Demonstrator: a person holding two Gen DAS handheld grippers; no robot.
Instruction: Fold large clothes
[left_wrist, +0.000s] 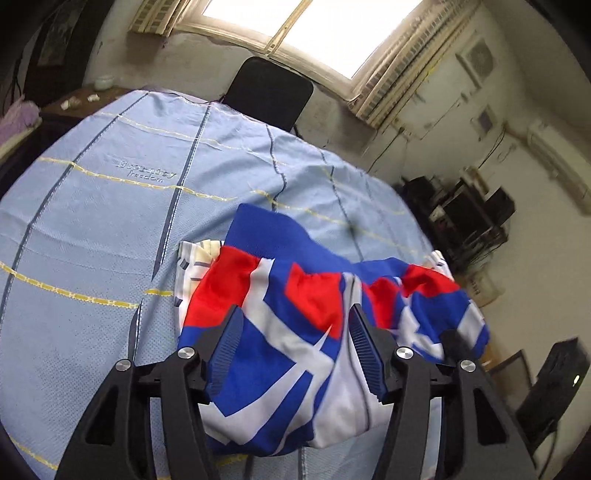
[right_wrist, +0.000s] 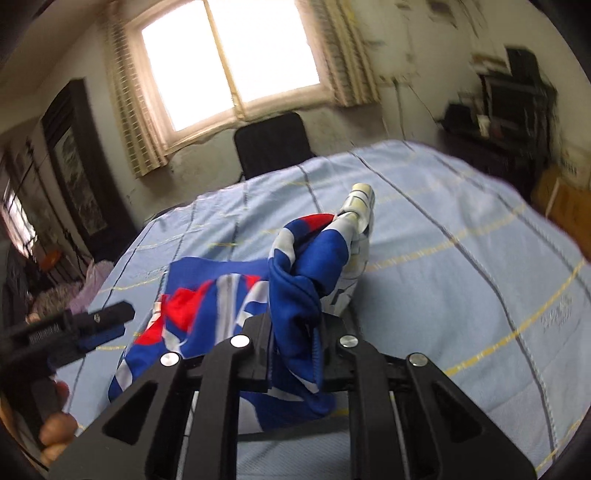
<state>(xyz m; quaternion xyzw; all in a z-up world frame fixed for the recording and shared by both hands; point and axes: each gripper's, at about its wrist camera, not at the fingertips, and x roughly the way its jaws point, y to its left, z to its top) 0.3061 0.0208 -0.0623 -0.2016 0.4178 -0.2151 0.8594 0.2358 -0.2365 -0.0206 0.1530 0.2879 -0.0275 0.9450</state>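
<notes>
Plainly the fold has barely begun: the garment (left_wrist: 291, 332), a red, white and blue piece, is bunched into a loose heap on the worktop's pale blue checked cloth (left_wrist: 110, 221) and needs spreading flat before any crease can be laid. The right tongs (right_wrist: 295, 332) are clamped on a thick twist of its blue fabric, which passes between the jaws and rises in front of them toward a white, banded end (right_wrist: 360, 201) further out, perhaps a cuff or hem, though which is hard to tell. The left tongs (left_wrist: 290, 350) stand wide apart, and in the left wrist view the garment fills the gap between the fingers (left_wrist: 225, 354) without being pinched; in the right wrist view they hover just beside the heap's left edge, held by a hand (right_wrist: 55, 432). My judgement is that the next move calls for the left tongs to close on a free edge or corner on their own side, so that the two grips can draw apart and pull the cloth taut and flat. The risk is catching several layers at once, which would only keep the bundle twisted. A black chair (left_wrist: 269, 92) stands beyond the far edge.
</notes>
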